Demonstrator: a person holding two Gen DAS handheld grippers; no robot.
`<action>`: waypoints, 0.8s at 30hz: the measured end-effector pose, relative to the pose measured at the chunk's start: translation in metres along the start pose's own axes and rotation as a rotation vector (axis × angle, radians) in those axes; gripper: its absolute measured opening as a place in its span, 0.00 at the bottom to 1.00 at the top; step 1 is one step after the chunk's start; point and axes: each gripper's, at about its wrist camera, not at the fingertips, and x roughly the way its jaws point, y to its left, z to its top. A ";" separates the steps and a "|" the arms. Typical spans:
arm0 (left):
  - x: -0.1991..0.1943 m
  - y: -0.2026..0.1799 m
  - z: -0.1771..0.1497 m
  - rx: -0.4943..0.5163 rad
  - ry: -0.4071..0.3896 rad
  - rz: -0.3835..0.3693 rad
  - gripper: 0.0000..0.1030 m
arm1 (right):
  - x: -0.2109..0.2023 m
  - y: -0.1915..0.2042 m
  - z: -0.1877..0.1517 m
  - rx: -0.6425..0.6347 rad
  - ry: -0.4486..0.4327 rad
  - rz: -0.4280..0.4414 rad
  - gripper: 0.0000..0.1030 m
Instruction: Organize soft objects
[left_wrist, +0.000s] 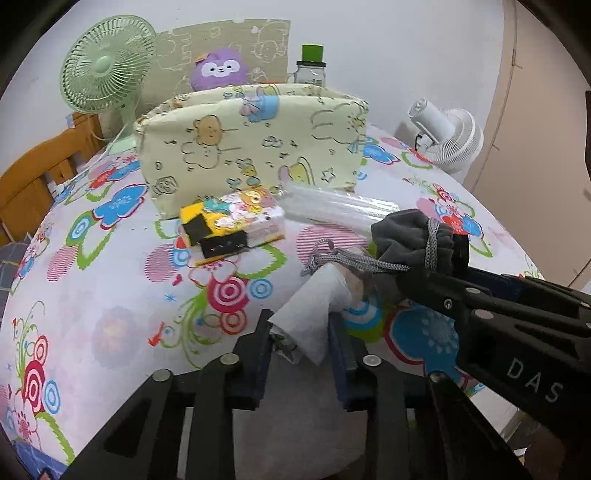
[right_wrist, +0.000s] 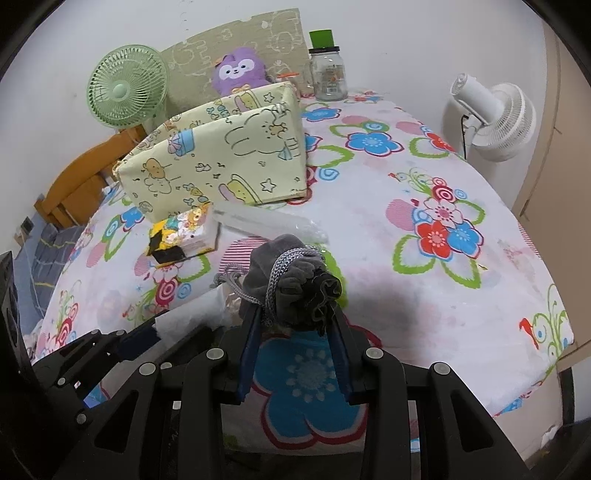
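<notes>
On the flowered tablecloth (left_wrist: 110, 295) my left gripper (left_wrist: 301, 325) is shut on a white, soft paper-like roll (left_wrist: 314, 302), which pokes forward between the pads. That roll (right_wrist: 192, 317) and the left gripper (right_wrist: 147, 332) also show at the lower left of the right wrist view. My right gripper (right_wrist: 295, 310) is shut on a grey drawstring pouch (right_wrist: 288, 273), pinched at its gathered neck, cord looped around it. The pouch (left_wrist: 410, 236) and right gripper (left_wrist: 432, 266) sit just right of the roll. A yellow cartoon-print fabric bin (left_wrist: 251, 147) (right_wrist: 221, 158) stands open-topped behind.
A cartoon tissue pack (left_wrist: 236, 225) (right_wrist: 184, 236) and a clear plastic tube (left_wrist: 340, 206) (right_wrist: 266, 221) lie in front of the bin. Behind it: a purple plush (right_wrist: 240, 70), green fan (right_wrist: 125, 85), lidded jar (right_wrist: 327, 74). A white fan (right_wrist: 495, 118) stands at the right table edge.
</notes>
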 end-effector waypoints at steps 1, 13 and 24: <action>-0.001 0.002 0.001 -0.001 -0.003 0.000 0.24 | 0.000 0.002 0.001 0.000 0.002 0.009 0.37; -0.020 0.021 0.011 -0.035 -0.049 0.016 0.21 | -0.002 0.026 0.012 -0.033 -0.013 0.038 0.37; -0.037 0.030 0.025 -0.049 -0.093 0.017 0.21 | -0.018 0.040 0.026 -0.053 -0.051 0.043 0.37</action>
